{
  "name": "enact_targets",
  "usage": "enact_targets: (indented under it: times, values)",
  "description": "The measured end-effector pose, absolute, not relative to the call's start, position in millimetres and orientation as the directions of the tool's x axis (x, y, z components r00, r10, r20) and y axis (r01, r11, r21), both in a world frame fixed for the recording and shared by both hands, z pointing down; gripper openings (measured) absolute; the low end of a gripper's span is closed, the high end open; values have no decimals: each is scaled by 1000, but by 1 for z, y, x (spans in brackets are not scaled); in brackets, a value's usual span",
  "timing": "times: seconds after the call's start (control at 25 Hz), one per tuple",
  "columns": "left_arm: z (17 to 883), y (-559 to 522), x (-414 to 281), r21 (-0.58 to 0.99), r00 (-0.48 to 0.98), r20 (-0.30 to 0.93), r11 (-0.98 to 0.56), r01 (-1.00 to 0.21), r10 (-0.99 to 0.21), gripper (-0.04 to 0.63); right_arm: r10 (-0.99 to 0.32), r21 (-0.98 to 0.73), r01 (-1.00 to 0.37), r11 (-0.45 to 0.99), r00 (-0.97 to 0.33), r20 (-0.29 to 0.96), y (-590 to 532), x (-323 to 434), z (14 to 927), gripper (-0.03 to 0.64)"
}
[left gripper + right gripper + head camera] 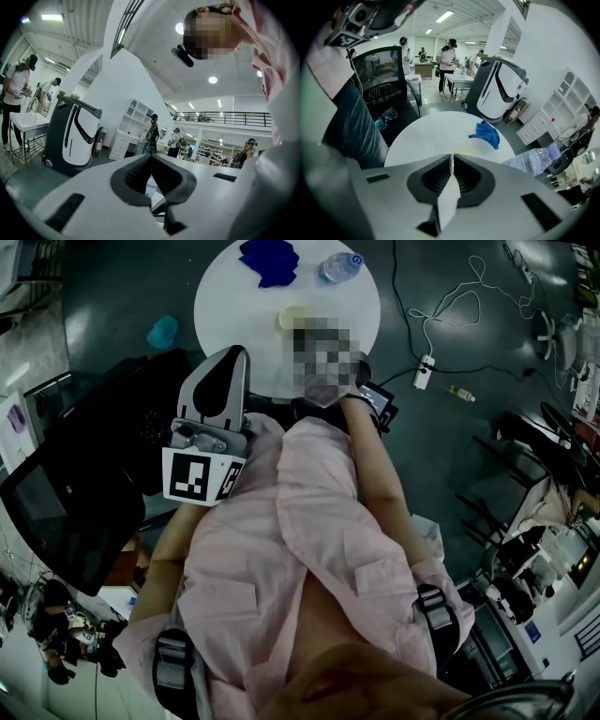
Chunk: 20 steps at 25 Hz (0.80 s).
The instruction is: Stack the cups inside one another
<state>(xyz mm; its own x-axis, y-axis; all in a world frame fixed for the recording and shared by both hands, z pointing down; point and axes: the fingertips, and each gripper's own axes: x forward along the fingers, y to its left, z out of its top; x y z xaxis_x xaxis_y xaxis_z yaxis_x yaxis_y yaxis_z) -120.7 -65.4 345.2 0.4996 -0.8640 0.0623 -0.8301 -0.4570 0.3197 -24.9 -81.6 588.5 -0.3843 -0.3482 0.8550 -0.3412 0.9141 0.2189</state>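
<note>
Where the pale yellow cup (293, 318) stands: on the round table (234, 306), near the edge on the person's side, mouth up.
Cup, make and contents: thin-walled and smooth. I cannot tell whether it is one cup or several nested, or whether anything is in it.
Table: smooth white round top on a dark, glossy floor.
Blue cloth (269, 261): soft and crumpled in a heap at the far side of the table, apart from the cup.
Bottle (339, 266): clear, crinkled plastic with a bluish cap, lying on its side near the cloth. What it holds, I cannot say.
Right gripper (451, 158): light-grey smooth shells with dark ribbed pads. The jaws are closed together and tilted down over the table. The cup lies just past the tips, and I cannot make out whether they touch it.
Left gripper (151, 157): same grey shells and ribbed pads, jaws closed with nothing between them. It is held level by the person's chest, away from the table.
Marker cube (202, 476): white faces with black square patterns, at the back of the left gripper.
Chair (377, 91): black with a see-through mesh back, just beside the table.
</note>
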Motion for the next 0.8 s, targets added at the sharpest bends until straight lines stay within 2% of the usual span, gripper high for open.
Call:
enact_targets:
  times: [0.8]
  values:
    - [348, -70, -125, 332, 495, 69, -448, -830, -866, 18, -302, 179, -330, 927, -369, 879, -85, -31, 606, 35]
